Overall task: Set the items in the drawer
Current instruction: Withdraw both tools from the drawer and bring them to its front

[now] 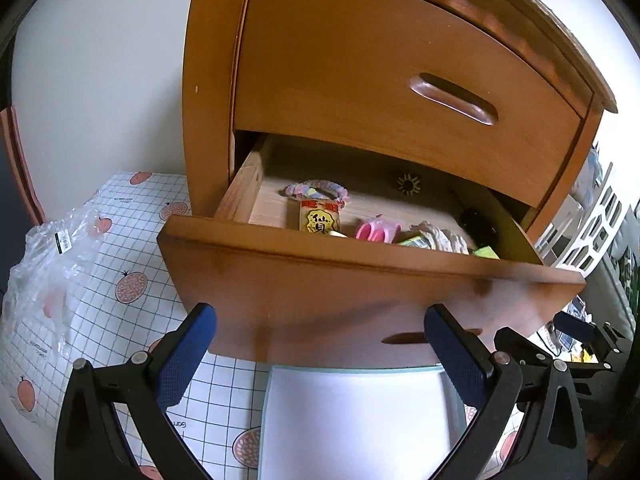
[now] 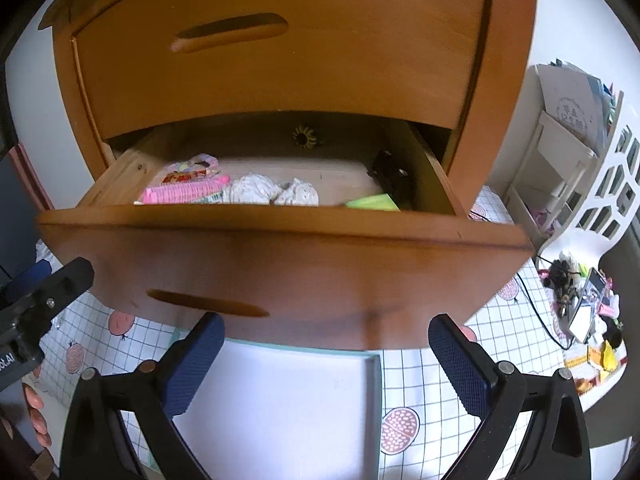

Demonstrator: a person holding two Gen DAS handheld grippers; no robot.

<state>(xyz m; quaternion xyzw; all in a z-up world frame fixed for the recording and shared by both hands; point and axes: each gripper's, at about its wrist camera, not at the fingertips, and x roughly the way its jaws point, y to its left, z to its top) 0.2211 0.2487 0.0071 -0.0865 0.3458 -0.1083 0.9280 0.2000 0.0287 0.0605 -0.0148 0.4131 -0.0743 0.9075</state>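
Observation:
The wooden lower drawer (image 1: 340, 280) (image 2: 280, 264) stands pulled out of the cabinet. Inside lie a pastel scrunchie (image 1: 316, 190) (image 2: 200, 163), a snack packet (image 1: 320, 218) (image 2: 184, 178), a pink comb (image 2: 184, 194), a pink clip (image 1: 378, 231), white crochet pieces (image 1: 444, 238) (image 2: 276, 191), a green pad (image 2: 372, 202) and a black object (image 1: 478, 222) (image 2: 390, 176). My left gripper (image 1: 320, 316) is open, empty, just in front of the drawer's front panel. My right gripper (image 2: 326, 326) is also open and empty, before the same panel.
The upper drawer (image 1: 400, 80) (image 2: 280, 40) is shut. A white tray (image 1: 352, 420) (image 2: 280, 400) lies on the checked cloth (image 1: 132, 264) under the drawer. A crumpled clear bag (image 1: 52, 264) lies left. A white rack (image 2: 592, 168) and clutter (image 2: 580, 300) stand right.

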